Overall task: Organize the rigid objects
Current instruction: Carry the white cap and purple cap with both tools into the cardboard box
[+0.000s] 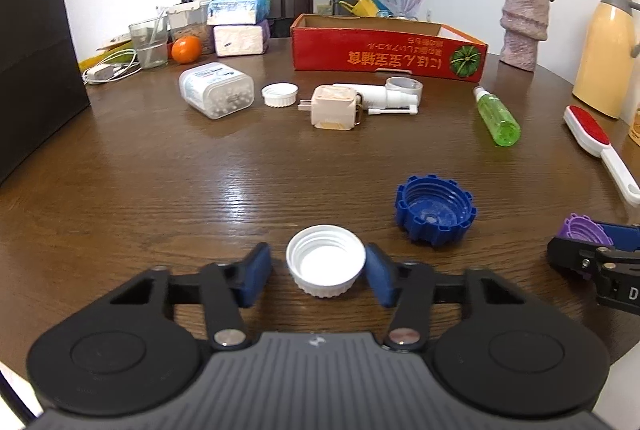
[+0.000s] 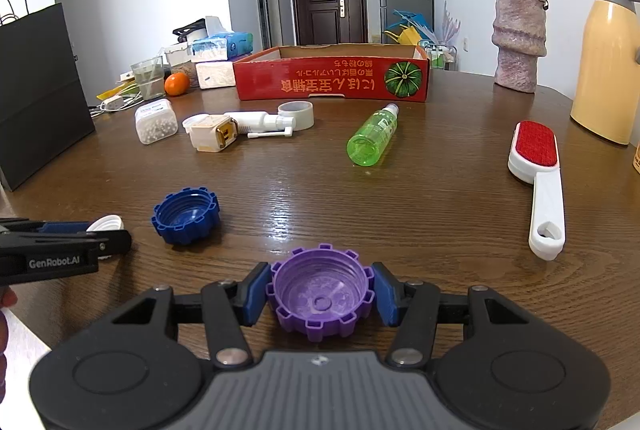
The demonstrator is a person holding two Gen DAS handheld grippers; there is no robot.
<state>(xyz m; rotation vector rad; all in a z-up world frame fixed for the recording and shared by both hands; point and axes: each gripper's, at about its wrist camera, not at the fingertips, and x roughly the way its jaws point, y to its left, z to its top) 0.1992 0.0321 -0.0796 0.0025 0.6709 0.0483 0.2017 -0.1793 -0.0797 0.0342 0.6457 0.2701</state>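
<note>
A white screw cap [image 1: 326, 262] lies open side up on the wooden table [image 1: 200, 182], between the blue pads of my left gripper [image 1: 316, 255]. The right pad touches its rim; the left pad stands a little off it, so the gripper is open. My right gripper [image 2: 320, 280] is shut on a purple toothed cap [image 2: 322, 294], both pads against its sides, low over the table. A blue toothed cap [image 1: 434, 208] lies loose between the two grippers. The right gripper [image 1: 588, 250] with its purple cap [image 1: 586, 230] shows at the left wrist view's right edge.
A red cardboard box [image 2: 332, 78] stands open at the back. In front of it lie a green spray bottle [image 2: 374, 136], tape roll [image 2: 296, 114], white spray bottle [image 2: 256, 120], charger cube [image 2: 212, 136] and bead box [image 2: 156, 126]. A lint brush [image 2: 538, 170], vase [image 2: 518, 42] and yellow jug [image 2: 608, 66] are right; a black bag [image 2: 36, 90] is left.
</note>
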